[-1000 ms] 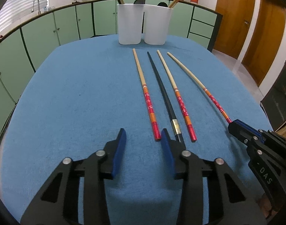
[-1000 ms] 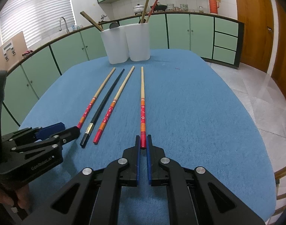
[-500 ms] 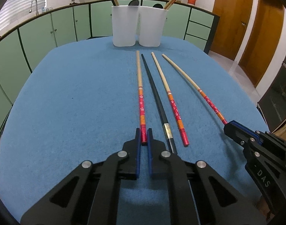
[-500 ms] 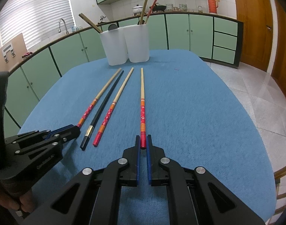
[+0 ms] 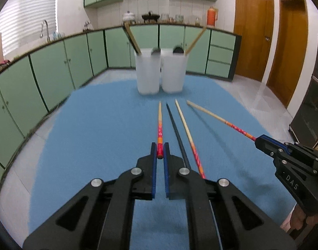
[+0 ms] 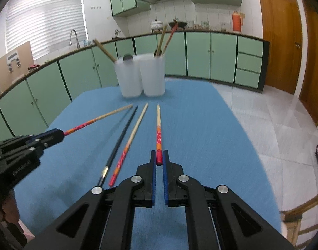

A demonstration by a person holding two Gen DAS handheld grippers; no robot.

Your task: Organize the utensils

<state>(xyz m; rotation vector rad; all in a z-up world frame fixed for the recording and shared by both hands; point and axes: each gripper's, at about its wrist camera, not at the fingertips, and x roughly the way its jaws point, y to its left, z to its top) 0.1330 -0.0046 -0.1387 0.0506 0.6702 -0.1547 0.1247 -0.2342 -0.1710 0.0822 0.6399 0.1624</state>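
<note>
My left gripper (image 5: 160,150) is shut on the red end of a wood-and-red chopstick (image 5: 160,125) and holds it lifted above the blue table (image 5: 96,137). My right gripper (image 6: 159,157) is shut on the red end of another wood-and-red chopstick (image 6: 158,125), also lifted. The right gripper also shows at the right of the left wrist view (image 5: 261,141), with its chopstick (image 5: 217,119). A black chopstick (image 5: 176,129) and a third wood-and-red chopstick (image 5: 188,133) lie on the table between the held ones. Two white cups (image 5: 161,75) with utensils stand at the far end.
The left gripper shows at the left of the right wrist view (image 6: 52,136). Green cabinets (image 5: 54,77) ring the table. Tiled floor (image 6: 273,112) and wooden doors (image 5: 252,31) are at the right.
The left gripper closed on the leftmost chopstick. Both grippers have since lifted their chopsticks off the table, and the views have risen and tilted up.
</note>
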